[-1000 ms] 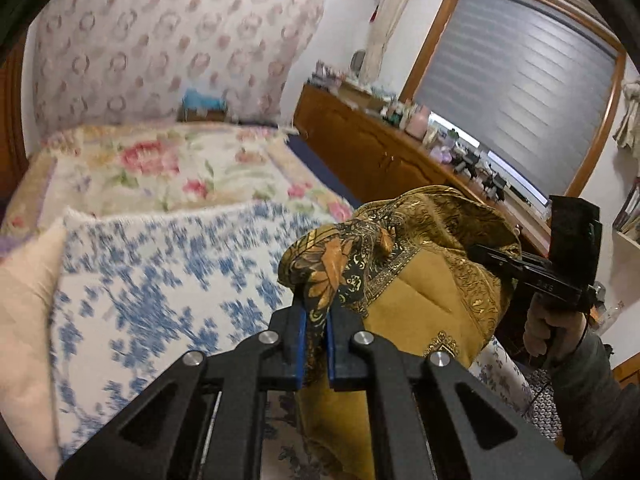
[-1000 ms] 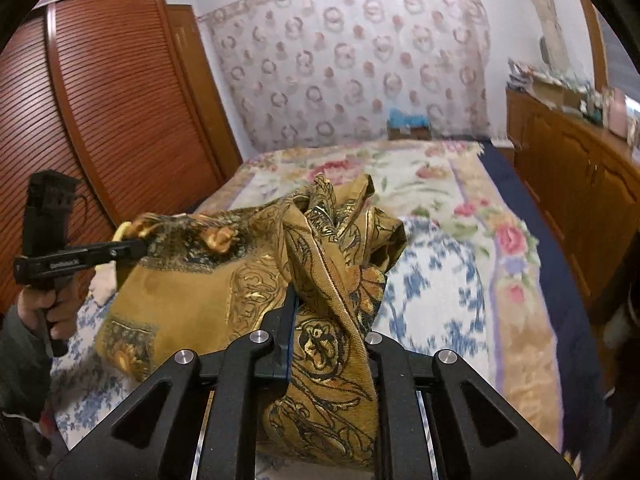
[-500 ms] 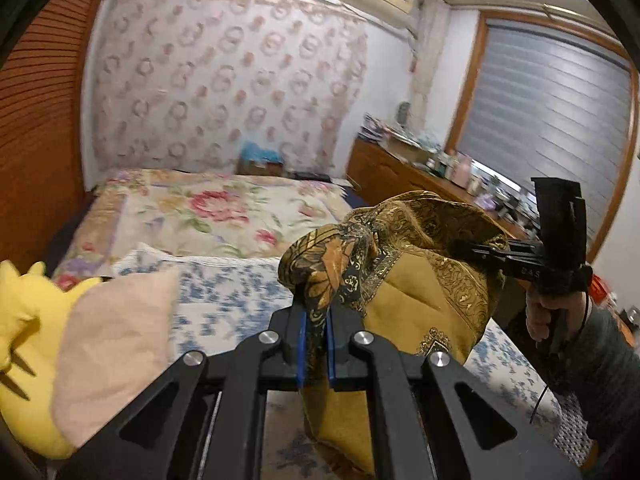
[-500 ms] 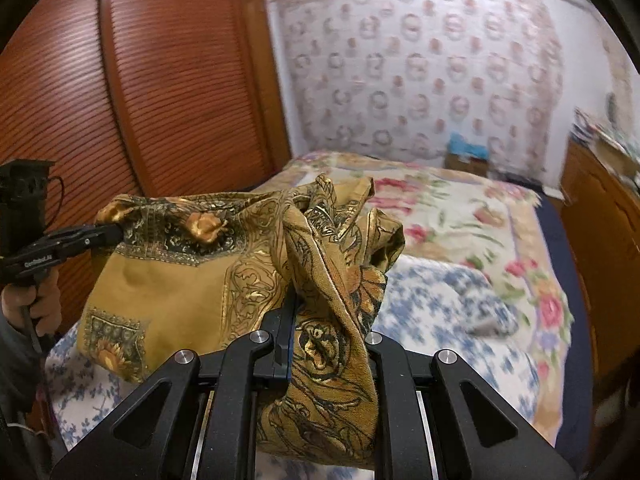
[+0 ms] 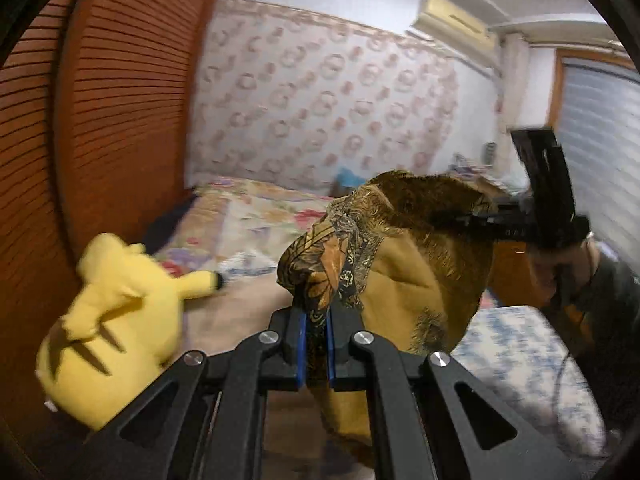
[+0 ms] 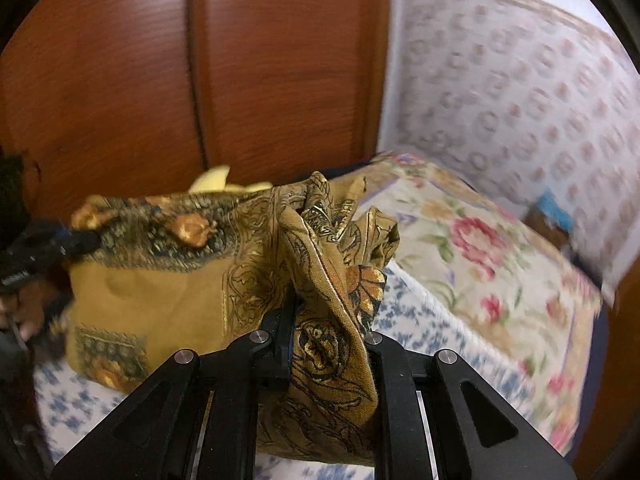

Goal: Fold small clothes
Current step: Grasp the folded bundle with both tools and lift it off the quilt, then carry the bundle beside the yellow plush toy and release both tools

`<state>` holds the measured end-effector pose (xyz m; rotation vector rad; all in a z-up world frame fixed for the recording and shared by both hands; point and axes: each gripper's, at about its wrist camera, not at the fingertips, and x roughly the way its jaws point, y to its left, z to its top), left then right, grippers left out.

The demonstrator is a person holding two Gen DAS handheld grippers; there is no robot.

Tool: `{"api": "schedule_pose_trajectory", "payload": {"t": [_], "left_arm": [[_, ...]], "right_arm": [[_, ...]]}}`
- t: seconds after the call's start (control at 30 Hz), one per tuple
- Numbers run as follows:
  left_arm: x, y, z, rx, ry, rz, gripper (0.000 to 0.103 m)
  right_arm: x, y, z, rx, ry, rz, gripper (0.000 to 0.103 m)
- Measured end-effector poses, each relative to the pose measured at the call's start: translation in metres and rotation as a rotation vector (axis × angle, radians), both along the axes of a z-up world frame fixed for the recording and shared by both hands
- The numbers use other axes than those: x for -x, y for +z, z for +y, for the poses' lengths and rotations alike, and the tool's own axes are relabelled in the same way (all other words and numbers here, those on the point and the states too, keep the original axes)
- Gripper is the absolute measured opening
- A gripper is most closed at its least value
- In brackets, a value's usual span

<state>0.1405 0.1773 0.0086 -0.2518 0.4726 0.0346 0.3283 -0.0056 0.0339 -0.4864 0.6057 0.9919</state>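
While the mustard-gold patterned cloth [image 5: 404, 280] hangs in the air between both tools, no fold is yet complete. Left gripper [image 5: 316, 344]: its blue-padded fingers [image 5: 301, 350] are clamped together on a bunched, dark-bordered corner of the cloth. Right gripper [image 6: 328, 344]: its fingers are pinched on a thicker gathered wad of the opposite corner, which spills over the jaws and hides the pads. In the left wrist view, the right gripper appears at 3 o'clock, gripped by the person's hand [image 5: 560, 264]; in the right wrist view, the left gripper appears at 9 o'clock. The top edge of the cloth is drawn fairly taut between the two tools, and the rest droops below in loose creases. Beneath it lies the bed [image 6: 472, 248], covered by a blue-and-white floral blanket [image 6: 424, 320] at 5 o'clock in the right wrist view. A yellow plush toy [image 5: 116, 320] rests at 8 o'clock in the left wrist view, against the wooden wardrobe [image 6: 200, 72]. Assessment: the task is at an early stage. Remaining steps, as judged: spread the cloth flat on the blanket, bring edges together, crease, then repeat until compact. Both views are motion-blurred.
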Motion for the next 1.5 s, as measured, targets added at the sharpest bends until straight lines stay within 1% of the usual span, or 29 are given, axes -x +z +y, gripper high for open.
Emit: {"api": "schedule_pose_trajectory", "payload": {"t": [0.07,0.13,0.2,0.3,0.37,0.43,0.47,0.5,0.57,0.63,0.7,0.73,0.77,0.9,0.97,1.03,1.13,1.23,1.27,1.3,1.33,1.37,1.4,1.43,1.5], "left_arm": [[0.002,-0.013,0.012,0.029,0.030,0.017,0.004],[0.007,-0.023,0.024,0.051,0.062,0.021,0.004],[0.015,-0.030,0.031,0.051,0.095,0.027,0.004],[0.023,-0.040,0.047,0.091,0.137,0.033,0.004],[0.021,-0.051,0.055,0.095,0.158,0.067,0.004],[0.017,-0.065,0.057,0.085,0.173,0.126,0.004],[0.015,-0.072,0.057,0.072,0.177,0.146,0.004],[0.014,-0.078,0.058,0.055,0.186,0.165,0.004],[0.015,-0.086,0.061,0.044,0.195,0.178,0.004],[0.014,-0.088,0.062,0.042,0.199,0.187,0.004],[0.013,-0.090,0.063,0.034,0.202,0.196,0.004],[0.012,-0.089,0.062,0.028,0.204,0.202,0.004],[0.011,-0.092,0.062,0.024,0.206,0.208,0.004],[0.012,-0.088,0.057,0.019,0.211,0.215,0.004],[0.012,-0.088,0.056,0.014,0.211,0.217,0.004],[0.012,-0.087,0.056,0.012,0.211,0.220,0.004],[0.012,-0.086,0.057,0.006,0.216,0.231,0.008],[0.017,-0.082,0.056,0.001,0.223,0.227,0.013],[0.020,-0.078,0.055,-0.006,0.220,0.220,0.017],[0.021,-0.077,0.054,-0.012,0.218,0.215,0.024],[0.023,-0.074,0.052,-0.021,0.214,0.209,0.028],[0.025,-0.071,0.050,-0.030,0.211,0.205,0.039],[0.026,-0.069,0.047,-0.041,0.209,0.202,0.042],[0.027,-0.066,0.045,-0.049,0.204,0.198,0.043],[0.029,-0.059,0.037,-0.064,0.187,0.182,0.050]], "right_arm": [[-0.007,-0.006,0.035,0.049,0.048,0.000,0.011],[-0.008,-0.011,0.064,0.086,0.090,-0.025,0.011],[-0.010,-0.014,0.086,0.093,0.129,-0.025,0.011],[-0.013,-0.023,0.122,0.102,0.196,-0.029,0.011],[-0.018,-0.029,0.143,0.104,0.212,-0.018,0.012],[-0.024,-0.040,0.157,0.131,0.214,0.009,0.015],[-0.031,-0.048,0.161,0.146,0.190,0.023,0.022],[-0.037,-0.053,0.163,0.148,0.161,0.030,0.032],[-0.052,-0.061,0.161,0.138,0.075,0.038,0.042],[-0.063,-0.066,0.152,0.119,0.002,0.056,0.048],[-0.067,-0.069,0.149,0.126,-0.033,0.023,0.049],[-0.066,-0.067,0.143,0.118,-0.059,-0.032,0.050],[-0.066,-0.065,0.139,0.107,-0.076,-0.054,0.050],[-0.077,-0.049,0.128,0.037,-0.140,-0.034,0.052],[-0.072,-0.040,0.122,-0.012,-0.131,-0.041,0.052],[-0.063,-0.037,0.121,-0.041,-0.097,-0.033,0.052],[-0.042,-0.044,0.123,-0.073,-0.017,0.008,0.052],[-0.034,-0.061,0.132,-0.057,0.027,0.042,0.052],[-0.036,-0.068,0.135,-0.047,0.021,0.051,0.053],[-0.040,-0.076,0.137,-0.040,0.010,0.068,0.053],[-0.046,-0.090,0.140,-0.026,0.000,0.113,0.053],[-0.049,-0.100,0.143,-0.009,-0.001,0.144,0.053],[-0.052,-0.110,0.145,0.006,-0.003,0.165,0.053],[-0.054,-0.119,0.146,0.008,-0.011,0.169,0.053],[-0.053,-0.125,0.144,-0.023,-0.022,0.167,0.053]]}}
